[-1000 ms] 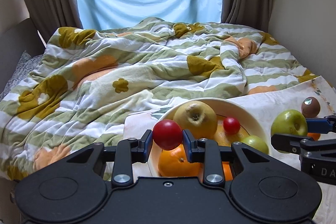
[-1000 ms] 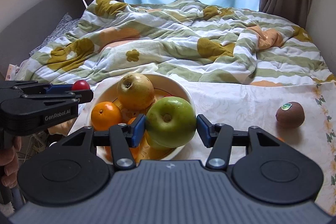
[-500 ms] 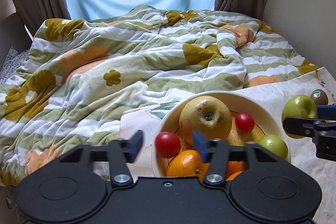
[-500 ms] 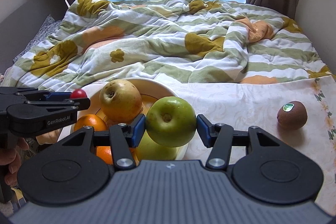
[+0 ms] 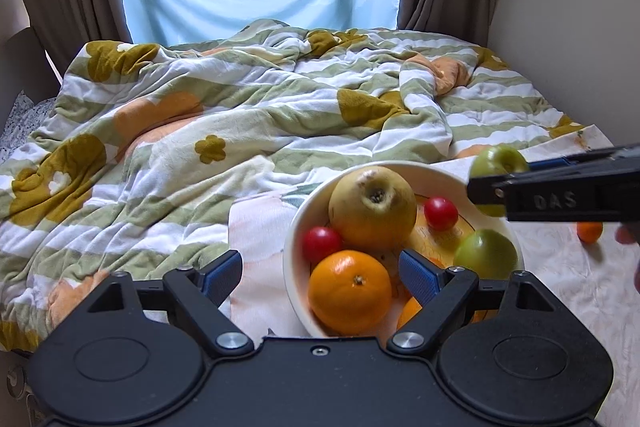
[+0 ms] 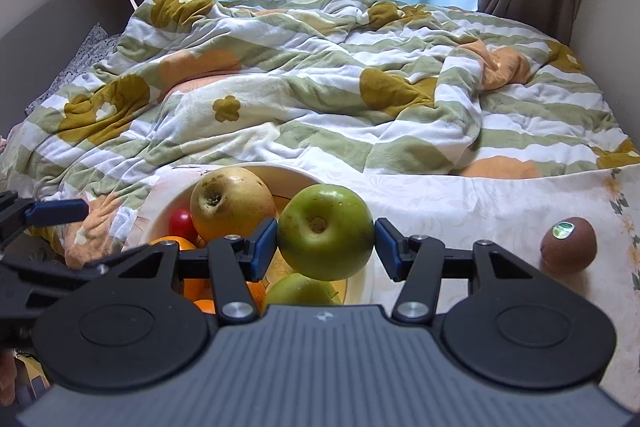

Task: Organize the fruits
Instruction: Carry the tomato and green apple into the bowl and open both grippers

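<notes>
Step in hand: putting the fruits together into the bowl [image 5: 298, 239]; one fruit is delivered, another is arriving.
Left gripper [image 5: 320, 277]: its fingers have just been opening and now stand wide apart, with nothing between them. Beyond and below the fingertips lies the bowl.
Small red fruit [image 5: 321, 243]: it lies free inside the bowl, just ahead of the left fingers, touching the orange [image 5: 350, 291] and beside the big yellow apple [image 5: 372, 213].
Right gripper [image 6: 325, 241]: its fingers are closed on the green apple [image 6: 325, 231], one pad on each side, stem hollow facing the camera.
Green apple, place: it hangs in the air above the right edge of the bowl, over a second green apple [image 6: 302, 291] that lies already inside.
Next move, my judgement: the right gripper must find a free spot in the crowded bowl, go lower, and only then open, otherwise the apple may roll out.
Left over: the brown kiwi [image 6: 568, 245] waits on the cloth, well to the right of the right fingers; a small orange fruit [image 5: 589, 231] lies also outside the bowl.
</notes>
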`<state>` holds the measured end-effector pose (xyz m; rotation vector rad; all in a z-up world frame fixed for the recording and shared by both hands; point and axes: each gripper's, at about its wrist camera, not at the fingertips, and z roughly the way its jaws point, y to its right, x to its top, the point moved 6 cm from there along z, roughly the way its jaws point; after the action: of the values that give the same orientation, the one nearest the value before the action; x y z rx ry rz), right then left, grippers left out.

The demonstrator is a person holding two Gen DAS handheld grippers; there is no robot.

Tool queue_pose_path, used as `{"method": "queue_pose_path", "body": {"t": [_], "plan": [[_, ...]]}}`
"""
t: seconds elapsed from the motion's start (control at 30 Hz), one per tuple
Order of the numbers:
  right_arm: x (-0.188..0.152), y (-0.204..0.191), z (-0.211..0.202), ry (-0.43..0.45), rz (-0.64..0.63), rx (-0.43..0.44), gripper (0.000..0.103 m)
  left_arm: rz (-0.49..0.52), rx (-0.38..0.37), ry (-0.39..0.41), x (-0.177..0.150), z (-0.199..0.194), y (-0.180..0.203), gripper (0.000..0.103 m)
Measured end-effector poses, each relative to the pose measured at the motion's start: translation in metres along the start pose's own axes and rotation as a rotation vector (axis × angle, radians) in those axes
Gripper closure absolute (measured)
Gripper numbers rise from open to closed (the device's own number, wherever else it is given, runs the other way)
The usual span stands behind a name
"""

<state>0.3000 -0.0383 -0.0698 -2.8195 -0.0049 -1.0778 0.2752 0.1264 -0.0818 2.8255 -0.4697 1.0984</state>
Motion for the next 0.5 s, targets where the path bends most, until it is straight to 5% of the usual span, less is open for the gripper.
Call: {"method": "queue_pose_path", "body": {"t": [0.5], "plan": [[-0.011, -0.029, 0.027, -0.005, -0.052, 0.06, 0.034, -0.048, 0.017, 0.011, -0.012, -0.005, -0.016, 0.014]]}}
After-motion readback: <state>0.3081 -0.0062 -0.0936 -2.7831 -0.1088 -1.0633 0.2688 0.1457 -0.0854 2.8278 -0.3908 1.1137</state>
